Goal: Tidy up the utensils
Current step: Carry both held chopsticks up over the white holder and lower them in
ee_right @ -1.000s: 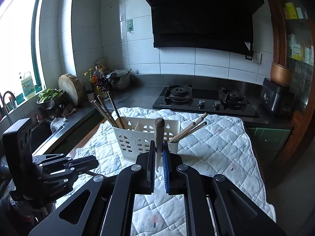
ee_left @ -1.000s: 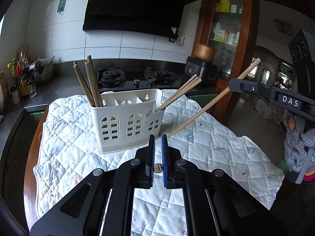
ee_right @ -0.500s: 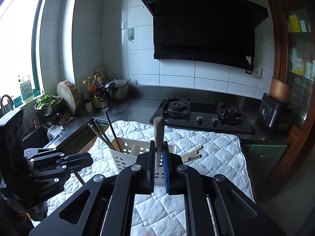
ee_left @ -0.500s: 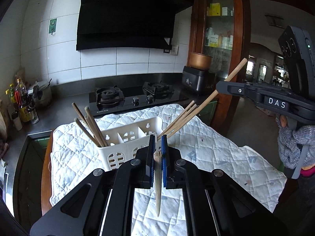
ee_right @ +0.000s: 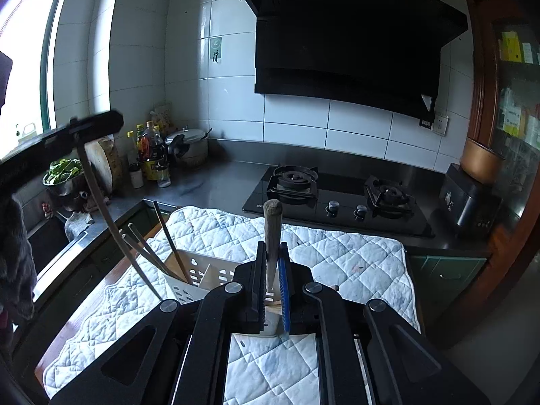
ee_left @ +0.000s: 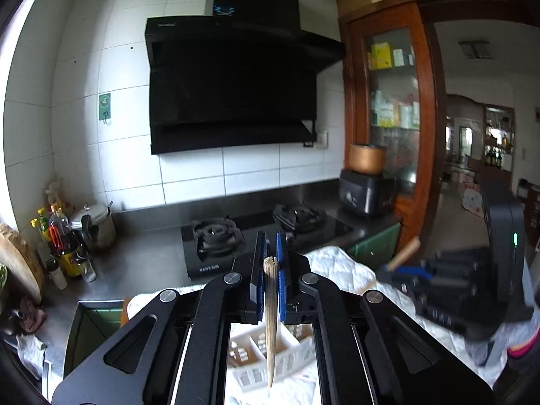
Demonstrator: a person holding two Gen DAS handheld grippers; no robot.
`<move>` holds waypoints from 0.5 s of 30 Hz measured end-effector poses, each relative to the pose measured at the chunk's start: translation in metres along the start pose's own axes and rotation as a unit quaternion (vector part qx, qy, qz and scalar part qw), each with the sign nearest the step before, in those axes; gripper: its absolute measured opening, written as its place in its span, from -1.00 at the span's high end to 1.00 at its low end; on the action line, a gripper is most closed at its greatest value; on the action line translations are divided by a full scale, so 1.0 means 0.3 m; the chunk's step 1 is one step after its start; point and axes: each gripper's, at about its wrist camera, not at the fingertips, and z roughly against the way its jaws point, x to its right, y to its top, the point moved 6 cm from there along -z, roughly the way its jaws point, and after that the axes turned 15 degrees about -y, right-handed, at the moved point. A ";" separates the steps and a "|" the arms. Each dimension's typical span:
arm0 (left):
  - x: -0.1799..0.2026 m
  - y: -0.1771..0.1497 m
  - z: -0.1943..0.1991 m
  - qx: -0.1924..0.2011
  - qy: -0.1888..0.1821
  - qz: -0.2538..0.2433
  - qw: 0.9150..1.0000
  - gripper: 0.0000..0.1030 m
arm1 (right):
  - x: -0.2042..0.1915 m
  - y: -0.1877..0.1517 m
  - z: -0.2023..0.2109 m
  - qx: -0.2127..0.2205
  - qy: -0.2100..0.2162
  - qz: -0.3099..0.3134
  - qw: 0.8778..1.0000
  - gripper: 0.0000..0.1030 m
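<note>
- The left gripper (ee_left: 270, 260) is clamped on one chopstick (ee_left: 271, 320), held between its blue pads (ee_left: 281, 263).
- In the left wrist view, this chopstick hangs point-down, with its blunt end between the fingers and its tip above the white basket (ee_left: 270, 351).
- In the right wrist view, the same chopstick (ee_right: 111, 222) slants down from the left gripper (ee_right: 77, 131) toward the near left side of the basket (ee_right: 202, 273); whether its tip is inside a compartment cannot be determined.
- The right gripper (ee_right: 272, 260) is clamped on a second chopstick (ee_right: 272, 236), held upright with its blunt end above the fingertips.
- The lower part of this second chopstick is hidden behind the gripper body; the basket stands directly behind and below it.
- In the left wrist view, the right gripper (ee_left: 401, 270) appears blurred at the right, with the blunt end of its chopstick (ee_left: 405, 251) projecting upward.
- The basket stands on the quilted white cloth (ee_right: 337, 256), toward the cloth's left half.
- Three dark chopsticks (ee_right: 158, 246) lean out of the basket's left compartment, tilted to the left.
- The cloth lies on a wooden table (ee_right: 67, 330), whose bare edge shows along the cloth's left side.
- The gas stove (ee_right: 337, 195) sits on the worktop just beyond the cloth's far edge.
- Bottles (ee_right: 150, 152) and a pot (ee_right: 189, 146) stand at the worktop's far left corner.
</note>
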 end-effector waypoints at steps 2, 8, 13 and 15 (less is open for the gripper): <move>-0.028 0.035 -0.019 0.012 0.016 -0.003 1.000 0.91 | 0.000 -0.005 -0.024 -0.004 0.000 0.002 1.000 0.86; -0.085 0.032 -0.097 0.019 0.052 -0.002 0.998 0.91 | -0.009 -0.033 -0.088 -0.015 0.004 0.005 1.000 0.86; -0.149 -0.028 -0.160 -0.005 0.059 0.021 0.998 0.91 | -0.020 -0.052 -0.130 -0.025 0.012 0.009 1.000 0.86; -0.168 -0.054 -0.176 -0.013 0.060 0.031 0.998 0.91 | -0.025 -0.060 -0.142 -0.030 0.012 0.012 0.999 0.86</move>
